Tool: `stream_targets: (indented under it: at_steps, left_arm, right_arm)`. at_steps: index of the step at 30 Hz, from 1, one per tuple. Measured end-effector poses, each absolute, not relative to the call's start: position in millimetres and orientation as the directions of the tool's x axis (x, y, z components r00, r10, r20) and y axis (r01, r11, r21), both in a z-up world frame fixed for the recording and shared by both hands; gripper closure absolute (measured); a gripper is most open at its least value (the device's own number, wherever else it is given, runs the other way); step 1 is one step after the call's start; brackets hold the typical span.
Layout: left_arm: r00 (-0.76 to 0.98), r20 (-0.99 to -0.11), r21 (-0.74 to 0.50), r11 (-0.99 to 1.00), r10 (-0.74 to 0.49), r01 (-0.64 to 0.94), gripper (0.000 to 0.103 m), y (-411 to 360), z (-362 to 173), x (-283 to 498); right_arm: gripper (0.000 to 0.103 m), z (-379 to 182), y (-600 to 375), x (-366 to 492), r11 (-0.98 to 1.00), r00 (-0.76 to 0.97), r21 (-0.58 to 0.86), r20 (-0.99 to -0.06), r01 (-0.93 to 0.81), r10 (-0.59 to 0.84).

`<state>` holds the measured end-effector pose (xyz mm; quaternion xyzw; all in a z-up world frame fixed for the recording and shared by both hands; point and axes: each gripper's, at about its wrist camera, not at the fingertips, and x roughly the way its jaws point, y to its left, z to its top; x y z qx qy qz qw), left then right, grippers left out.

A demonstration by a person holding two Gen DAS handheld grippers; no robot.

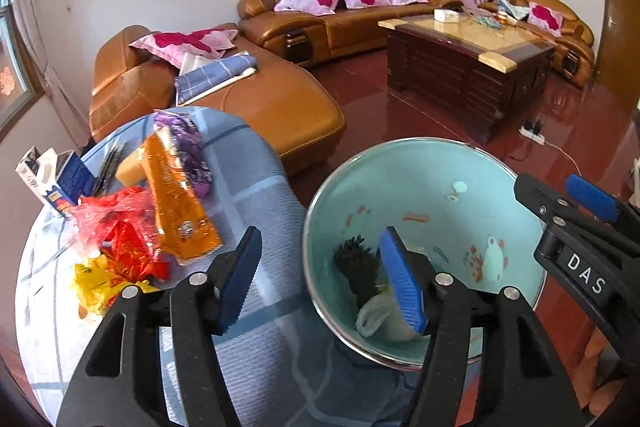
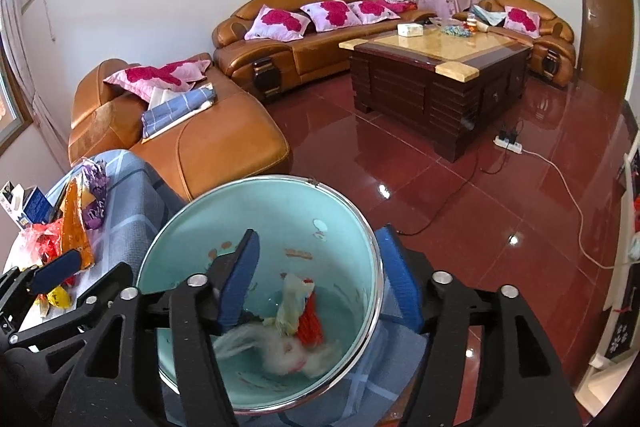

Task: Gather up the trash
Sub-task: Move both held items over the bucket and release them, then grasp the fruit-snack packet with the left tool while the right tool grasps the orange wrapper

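Wrapper pile (image 1: pixel 152 211) lies on the checked surface (image 1: pixel 256 203), ahead and left of my left claw (image 1: pixel 324 283); that claw is spread wide, empty, its right finger over the bin (image 1: pixel 424 187) rim. My right claw (image 2: pixel 320 283) is wide open too, empty, straddling the bin's right rim; scraps (image 2: pixel 296 331) lie at the bottom, below my left finger
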<state>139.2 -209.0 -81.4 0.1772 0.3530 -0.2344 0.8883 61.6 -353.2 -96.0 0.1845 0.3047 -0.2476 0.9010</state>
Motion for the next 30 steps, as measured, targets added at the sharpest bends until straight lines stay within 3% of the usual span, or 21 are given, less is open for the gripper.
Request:
stream_targets:
  at_steps: [8,15,23,30]
  left_arm:
    - [0.656,-0.704,0.144,0.849,-0.273,0.508,0.035,-183.2,-80.6,135.7]
    - [0.671,-0.695,0.130,0.873,-0.257,0.470,0.035,-160.4,-75.8,140.5]
    - [0.672,-0.708,0.117,0.901,-0.219,0.418,0.034,-118.2,-82.4,151.6]
    - [0.672,-0.719,0.088,0.935,-0.178,0.342,0.034,-61.4,-86.0,160.0]
  right_arm:
    - [0.019,-80.3,-335.2,59.8,0.839,0.720,0.138,-0.598,0.526,-0.353]
    - [0.015,-75.3,-321.6,64.2,0.847,0.716,0.123,-0.605,0.517,-0.349]
    - [0.015,-64.9,-289.3,68.0,0.849,0.749,0.089,-0.525,0.521,-0.404]
    - [0.015,-62.2,-254.7,86.7,0.895,0.775,0.081,-0.539,0.439,-0.331]
